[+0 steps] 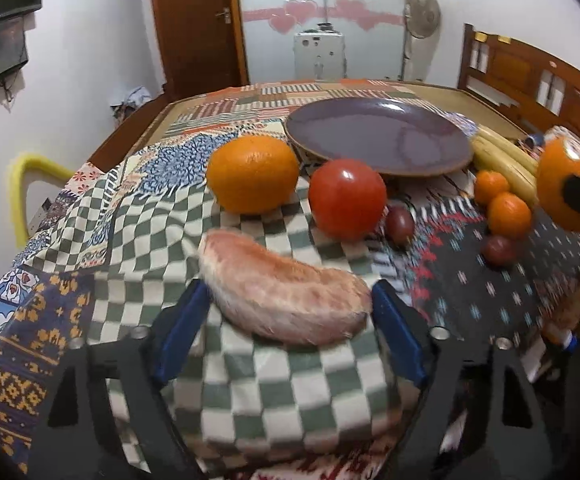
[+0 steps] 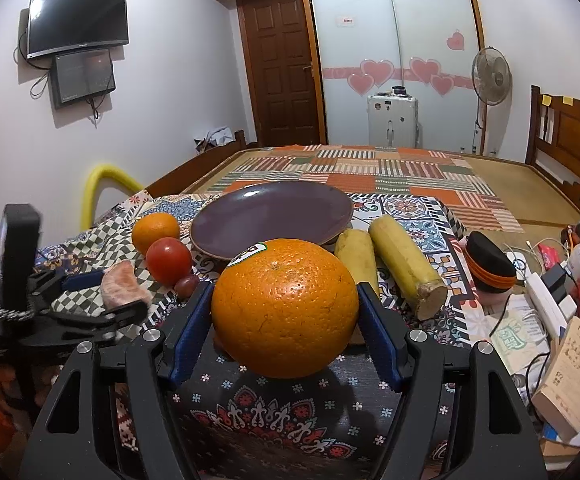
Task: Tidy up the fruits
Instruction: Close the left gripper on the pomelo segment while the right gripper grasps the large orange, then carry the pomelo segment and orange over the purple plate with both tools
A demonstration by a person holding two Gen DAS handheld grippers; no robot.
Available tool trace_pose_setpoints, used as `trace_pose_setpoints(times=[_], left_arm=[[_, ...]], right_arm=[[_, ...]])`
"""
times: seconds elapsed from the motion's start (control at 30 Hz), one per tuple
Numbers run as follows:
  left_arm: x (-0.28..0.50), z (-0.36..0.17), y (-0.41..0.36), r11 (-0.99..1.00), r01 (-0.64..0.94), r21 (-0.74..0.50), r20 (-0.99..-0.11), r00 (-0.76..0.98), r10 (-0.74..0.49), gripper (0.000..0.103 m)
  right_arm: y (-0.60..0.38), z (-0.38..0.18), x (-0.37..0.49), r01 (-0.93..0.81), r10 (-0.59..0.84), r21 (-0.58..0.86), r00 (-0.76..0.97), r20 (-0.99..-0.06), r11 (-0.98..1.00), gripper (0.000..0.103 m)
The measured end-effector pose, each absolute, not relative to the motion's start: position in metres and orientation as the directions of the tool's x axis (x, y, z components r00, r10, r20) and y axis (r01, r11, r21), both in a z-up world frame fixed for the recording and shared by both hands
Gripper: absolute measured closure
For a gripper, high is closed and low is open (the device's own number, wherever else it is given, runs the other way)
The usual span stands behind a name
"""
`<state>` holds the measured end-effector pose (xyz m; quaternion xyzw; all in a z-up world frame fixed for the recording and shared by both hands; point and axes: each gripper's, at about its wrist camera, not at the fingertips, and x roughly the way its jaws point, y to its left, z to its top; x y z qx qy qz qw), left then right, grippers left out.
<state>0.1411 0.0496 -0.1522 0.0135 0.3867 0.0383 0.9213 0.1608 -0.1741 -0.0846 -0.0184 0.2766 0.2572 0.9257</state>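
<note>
The right gripper (image 2: pixel 286 316) has its blue-padded jaws pinching a large orange (image 2: pixel 285 309) across its widest part, both pads against the pebbled rind and a produce sticker at the top. The fruit looks lifted clear of the cloth, presumably on its way to the plate; a grip at the equator suits a round, firm, slightly waxy ball that would squirt out of a higher pinch.

The left gripper (image 1: pixel 290 300) has its jaws spread on either side of a pomelo segment (image 1: pixel 286 294), a pale pink, crescent-shaped wedge with a fibrous, pithy skin lying on the green-checked cloth. The pads sit right at its two ends, but whether they press on it yet I cannot tell. The segment is soft and would bruise or split under a hard squeeze, so a light closure along its length seems the intention.

Beyond that segment lie a second orange (image 1: pixel 252 174) and a glossy, smooth red tomato (image 1: pixel 347 198), then a small dark plum-coloured fruit (image 1: pixel 399 222) just beside the tomato. Farther right sit two small mandarins (image 1: pixel 509 214), another dark little fruit (image 1: pixel 499 250), and two thick yellow bananas (image 2: pixel 405 264) with cut stem ends.

Behind them all stands the purple plate (image 1: pixel 377 136), shallow, glazed and empty, the likely destination. Everything rests on a patchwork cloth (image 1: pixel 90 208) spread over the bed, so the surface is soft and uneven; round fruit could roll.
</note>
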Motion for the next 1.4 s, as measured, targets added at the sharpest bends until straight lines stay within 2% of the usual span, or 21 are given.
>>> trace_pose_setpoints(times=[0.27, 0.53, 0.77, 1.03, 1.13, 1.4], left_arm=[[0.116, -0.149, 0.073, 0.999, -0.030, -0.020, -0.751, 0.661, 0.005, 0.030], [0.148, -0.145, 0.073, 0.998, -0.049, -0.042, -0.760, 0.650, 0.000, 0.030], [0.170, -0.153, 0.083, 0.989, -0.146, -0.030, -0.766, 0.639, 0.072, 0.044], [0.163, -0.147, 0.077, 0.995, -0.103, 0.018, -0.757, 0.648, 0.081, 0.059], [0.156, -0.140, 0.074, 0.997, -0.074, -0.013, -0.752, 0.658, 0.040, 0.060], [0.142, -0.117, 0.057, 0.999, -0.032, 0.022, -0.697, 0.716, 0.038, 0.061]], right_arm=[[-0.173, -0.088, 0.161, -0.486, 0.470, 0.119, 0.708, -0.527, 0.866, 0.036], [-0.174, -0.085, 0.158, -0.490, 0.468, 0.107, 0.710, -0.527, 0.865, 0.036], [-0.181, -0.084, 0.160, -0.481, 0.458, 0.101, 0.718, -0.524, 0.871, 0.036], [-0.180, -0.084, 0.161, -0.478, 0.456, 0.102, 0.719, -0.525, 0.872, 0.036], [-0.179, -0.082, 0.162, -0.477, 0.453, 0.098, 0.721, -0.525, 0.873, 0.036], [-0.178, -0.074, 0.163, -0.473, 0.442, 0.077, 0.737, -0.511, 0.878, 0.036]])
